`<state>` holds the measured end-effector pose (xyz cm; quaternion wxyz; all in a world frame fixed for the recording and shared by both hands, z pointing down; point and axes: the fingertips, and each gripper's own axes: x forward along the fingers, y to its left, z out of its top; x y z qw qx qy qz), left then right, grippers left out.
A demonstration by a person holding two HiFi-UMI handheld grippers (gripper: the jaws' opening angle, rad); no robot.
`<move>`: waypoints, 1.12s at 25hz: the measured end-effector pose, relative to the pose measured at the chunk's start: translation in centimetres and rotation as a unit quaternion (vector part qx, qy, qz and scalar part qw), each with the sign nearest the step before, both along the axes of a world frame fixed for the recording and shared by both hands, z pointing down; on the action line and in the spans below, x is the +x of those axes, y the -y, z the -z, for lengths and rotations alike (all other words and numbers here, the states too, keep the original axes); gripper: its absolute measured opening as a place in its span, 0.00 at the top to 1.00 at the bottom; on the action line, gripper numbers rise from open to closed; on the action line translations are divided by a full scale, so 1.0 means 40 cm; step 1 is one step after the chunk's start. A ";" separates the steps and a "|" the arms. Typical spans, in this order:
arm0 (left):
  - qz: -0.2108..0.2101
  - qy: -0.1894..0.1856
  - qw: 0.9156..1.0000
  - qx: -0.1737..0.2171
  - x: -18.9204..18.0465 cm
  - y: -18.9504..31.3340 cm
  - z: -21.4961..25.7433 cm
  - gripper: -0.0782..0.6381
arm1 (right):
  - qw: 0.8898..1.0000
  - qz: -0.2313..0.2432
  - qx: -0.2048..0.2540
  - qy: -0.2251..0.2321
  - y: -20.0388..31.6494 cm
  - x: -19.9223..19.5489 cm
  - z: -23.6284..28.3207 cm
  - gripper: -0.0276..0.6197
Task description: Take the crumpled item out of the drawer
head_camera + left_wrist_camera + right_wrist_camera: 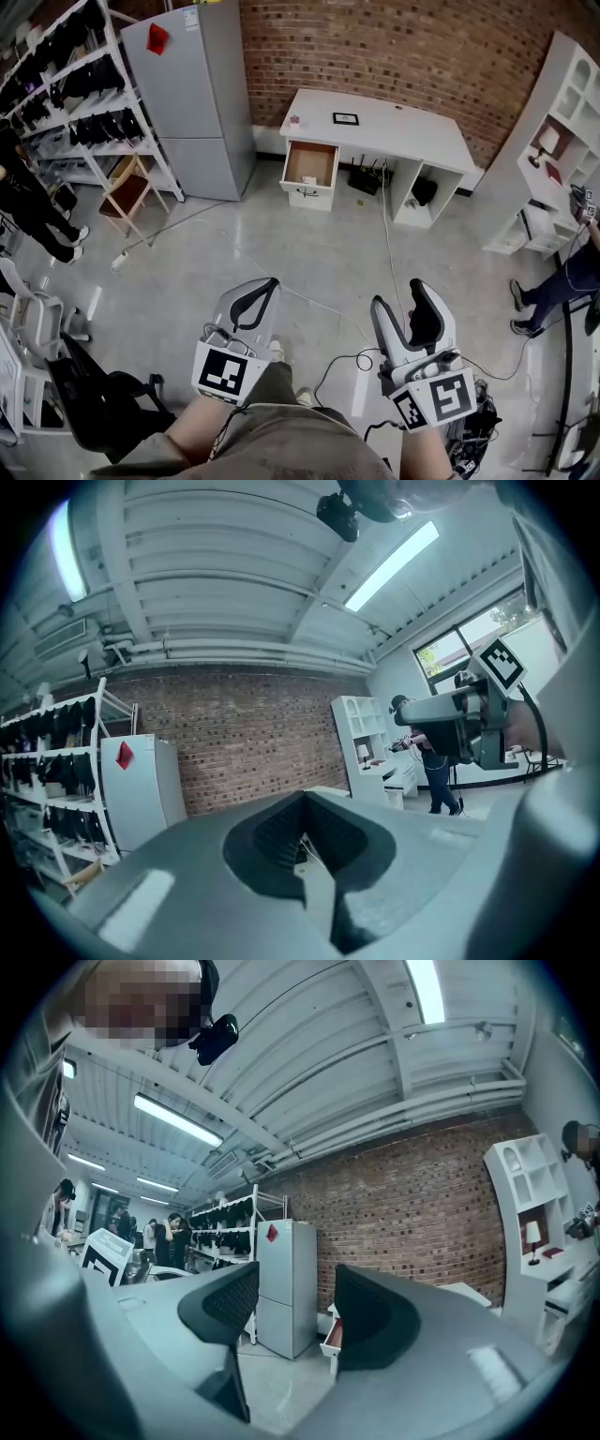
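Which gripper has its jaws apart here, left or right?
The right gripper: its jaws stand well apart, holding nothing, while the left gripper has its jaws touching at the tips.

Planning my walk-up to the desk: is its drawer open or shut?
Open. The drawer juts out from the white desk, and the head view looks down into its wooden inside.

I see a grey fridge (192,94) at eleven o'clock against the brick wall (403,42), with a metal rack (84,89) just beside it at ten. A white desk (394,127) stands at twelve, a white shelf unit (553,159) at two, and a black office chair (98,403) at eight.
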<state>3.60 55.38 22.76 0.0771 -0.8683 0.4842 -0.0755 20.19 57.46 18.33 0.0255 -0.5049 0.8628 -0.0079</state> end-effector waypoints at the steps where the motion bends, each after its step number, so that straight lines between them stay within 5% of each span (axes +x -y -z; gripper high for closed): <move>1: 0.000 0.000 1.000 0.003 0.000 0.007 0.000 0.89 | 1.000 0.000 0.000 0.001 0.005 0.002 -0.004 0.54; 16: 0.004 -0.003 1.000 0.002 -0.058 0.229 -0.062 0.89 | 1.000 0.006 -0.023 -0.007 0.240 -0.061 -0.089 0.54; 28: -0.018 -0.018 0.999 -0.025 -0.177 0.662 -0.081 0.89 | 0.997 -0.010 -0.069 -0.022 0.653 -0.189 -0.143 0.55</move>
